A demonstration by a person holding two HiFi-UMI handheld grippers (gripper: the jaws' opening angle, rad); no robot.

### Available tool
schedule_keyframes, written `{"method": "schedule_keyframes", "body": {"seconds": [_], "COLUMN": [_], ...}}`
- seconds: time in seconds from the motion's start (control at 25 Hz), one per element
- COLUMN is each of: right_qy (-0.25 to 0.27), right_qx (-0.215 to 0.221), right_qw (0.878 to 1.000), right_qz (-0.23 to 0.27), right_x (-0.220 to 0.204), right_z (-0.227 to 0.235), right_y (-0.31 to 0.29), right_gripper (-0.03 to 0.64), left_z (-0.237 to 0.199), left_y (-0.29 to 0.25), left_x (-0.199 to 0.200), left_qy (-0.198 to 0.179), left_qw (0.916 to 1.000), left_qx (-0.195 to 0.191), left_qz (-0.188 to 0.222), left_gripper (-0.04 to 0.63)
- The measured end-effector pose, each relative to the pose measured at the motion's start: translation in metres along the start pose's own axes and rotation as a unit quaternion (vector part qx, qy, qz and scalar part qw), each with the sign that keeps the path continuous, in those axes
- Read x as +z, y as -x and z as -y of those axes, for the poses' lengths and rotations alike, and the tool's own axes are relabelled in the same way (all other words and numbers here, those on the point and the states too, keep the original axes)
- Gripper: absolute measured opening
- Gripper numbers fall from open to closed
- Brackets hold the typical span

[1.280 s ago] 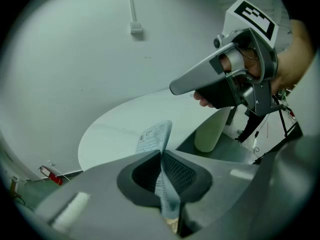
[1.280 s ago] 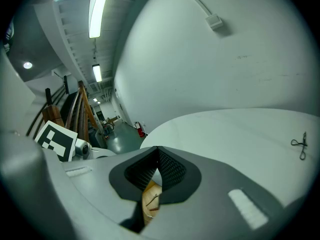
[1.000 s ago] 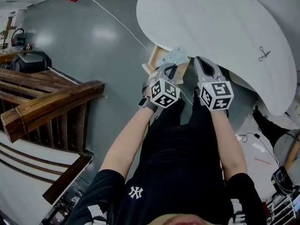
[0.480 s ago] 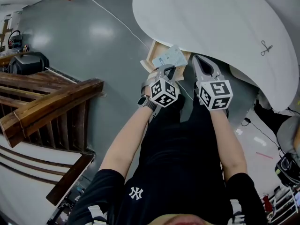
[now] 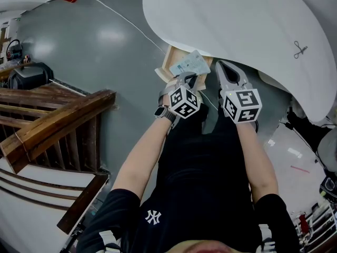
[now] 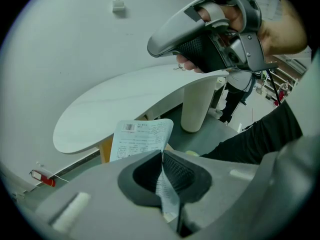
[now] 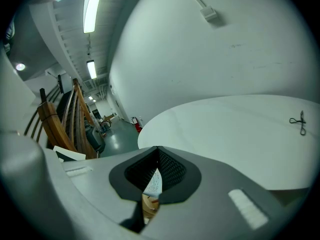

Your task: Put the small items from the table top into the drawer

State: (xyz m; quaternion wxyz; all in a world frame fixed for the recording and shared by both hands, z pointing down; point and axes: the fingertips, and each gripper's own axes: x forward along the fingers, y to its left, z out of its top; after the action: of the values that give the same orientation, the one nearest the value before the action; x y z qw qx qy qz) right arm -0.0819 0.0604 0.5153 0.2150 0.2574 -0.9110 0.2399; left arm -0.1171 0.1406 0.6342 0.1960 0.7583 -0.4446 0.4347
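Head view: the left hand-held gripper [image 5: 187, 79] holds a printed paper slip [image 5: 190, 65] just under the near edge of the white counter [image 5: 237, 20]. The slip is over the open wooden drawer [image 5: 169, 62] below that edge. The right hand-held gripper [image 5: 222, 68] hangs beside it, also at the near edge. A small dark thing [image 5: 300, 50], perhaps a clip, lies far off on the counter's right side.

Left gripper view: the jaws are pressed tight on the slip, which stands up out of them.

Right gripper view: the jaws are drawn together with nothing gripped. A sliver of paper and wood shows through the slit.

The step in hand looks like dropping the slip into the drawer. Next, that gripper should lower over the drawer and let go. The small dark thing then remains to fetch.
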Motion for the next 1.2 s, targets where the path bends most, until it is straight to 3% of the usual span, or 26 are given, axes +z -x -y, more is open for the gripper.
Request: {"method": "schedule_keyframes", "body": {"seconds": [0.52, 0.72, 1.2], "right_qy": [-0.003, -0.005, -0.012], "right_qx": [-0.013, -0.013, -0.020], "right_qw": [1.000, 1.000, 1.000], "right_qz": [0.007, 0.008, 0.010], "right_x": [-0.008, -0.010, -0.004], "right_z": [0.017, 0.022, 0.033], "right_y": [-0.015, -0.022, -0.017], "right_gripper": [0.021, 0.021, 0.021], "left_z": [-0.003, -0.008, -0.014], "left_y": [-0.037, -0.047, -0.045], "left_x": [-0.019, -0.024, -0.008], "left_qy": [-0.011, -0.007, 0.016], "left_qw": [0.9994, 0.9992, 0.9995], "left_qx": [-0.020, -0.021, -0.019], "left_qz": [-0.025, -0.035, -0.021], "left_gripper": [0.012, 0.046, 0.046]}}
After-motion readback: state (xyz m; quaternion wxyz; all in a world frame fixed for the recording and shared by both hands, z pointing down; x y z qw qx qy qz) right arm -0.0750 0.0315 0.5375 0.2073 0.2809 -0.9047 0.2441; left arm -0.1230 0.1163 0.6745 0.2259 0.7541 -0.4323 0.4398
